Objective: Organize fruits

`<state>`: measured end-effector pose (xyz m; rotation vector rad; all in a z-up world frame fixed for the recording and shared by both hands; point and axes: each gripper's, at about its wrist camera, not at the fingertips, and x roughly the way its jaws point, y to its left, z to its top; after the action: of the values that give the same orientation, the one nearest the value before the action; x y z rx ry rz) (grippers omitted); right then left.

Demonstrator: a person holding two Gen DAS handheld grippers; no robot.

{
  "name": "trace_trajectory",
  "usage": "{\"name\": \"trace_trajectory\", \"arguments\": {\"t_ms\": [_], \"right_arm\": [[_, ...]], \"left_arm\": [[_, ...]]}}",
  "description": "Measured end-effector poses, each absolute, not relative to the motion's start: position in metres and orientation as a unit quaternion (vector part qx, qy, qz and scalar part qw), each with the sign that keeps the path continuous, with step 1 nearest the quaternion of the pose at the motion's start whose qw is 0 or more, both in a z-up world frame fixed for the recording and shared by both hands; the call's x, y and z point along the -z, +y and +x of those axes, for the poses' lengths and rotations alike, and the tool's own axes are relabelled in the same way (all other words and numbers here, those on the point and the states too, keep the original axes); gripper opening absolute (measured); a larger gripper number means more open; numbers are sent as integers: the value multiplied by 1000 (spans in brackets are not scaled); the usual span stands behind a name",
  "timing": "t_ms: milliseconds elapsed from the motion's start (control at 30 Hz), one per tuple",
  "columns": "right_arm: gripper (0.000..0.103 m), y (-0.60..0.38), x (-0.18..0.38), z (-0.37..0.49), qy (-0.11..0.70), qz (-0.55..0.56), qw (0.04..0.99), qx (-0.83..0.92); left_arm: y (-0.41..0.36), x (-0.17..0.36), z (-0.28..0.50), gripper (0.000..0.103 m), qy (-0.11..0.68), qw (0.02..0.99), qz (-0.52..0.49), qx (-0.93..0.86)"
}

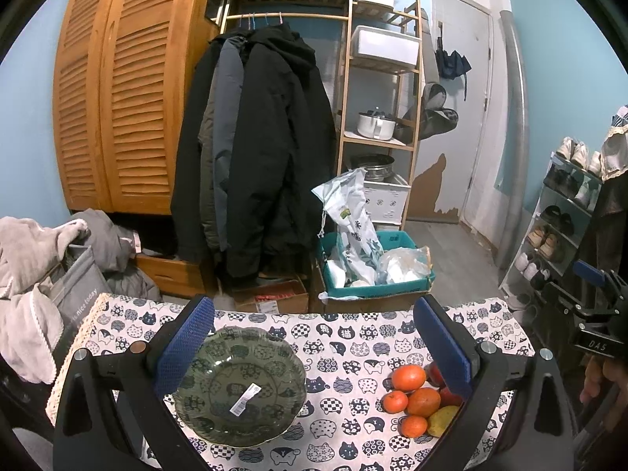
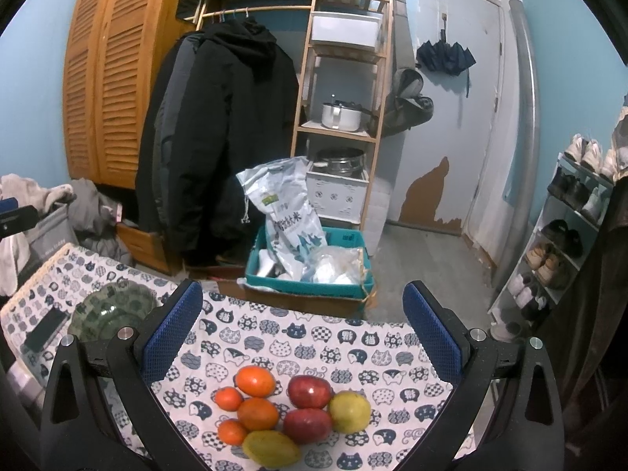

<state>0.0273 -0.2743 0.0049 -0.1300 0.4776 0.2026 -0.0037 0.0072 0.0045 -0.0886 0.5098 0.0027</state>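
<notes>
My left tool [image 1: 312,353] is spread wide, its blue textured pads far apart, holding nothing and touching nothing. It hangs above the surface covered in a white cloth printed with navy cat faces [image 1: 353,349]. Under its left pad sits the round green glass bowl with a scalloped rim [image 1: 239,386], upright and empty except for a white barcode sticker lying flat on its bottom.

My right tool [image 2: 302,331] is also fully spread and empty, hovering over the pile of fruit [image 2: 292,412] without touching any piece. The fruit sits clustered together on the cloth, well apart from the bowl, which lies to its left.

In the pile, four orange tangerines [image 2: 255,382] of mixed size bunch on the left side. Two dark red apples [image 2: 309,391] sit just beside them, one behind the other. A round yellow-green fruit [image 2: 349,411] touches the apples on the right. A long yellow-green mango [image 2: 271,449] lies at the near edge, its long axis running left to right, tilted slightly down toward the right.

A dark flat phone [image 2: 45,329] lies on the cloth left of the bowl.
</notes>
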Motion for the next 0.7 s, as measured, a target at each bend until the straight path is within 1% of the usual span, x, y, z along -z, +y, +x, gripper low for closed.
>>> {"name": "trace_trajectory", "arguments": {"t_ms": [700], "right_arm": [[100, -272, -7, 27, 232, -72, 965, -99]], "left_arm": [[11, -6, -4, 102, 251, 967, -44, -2]]}}
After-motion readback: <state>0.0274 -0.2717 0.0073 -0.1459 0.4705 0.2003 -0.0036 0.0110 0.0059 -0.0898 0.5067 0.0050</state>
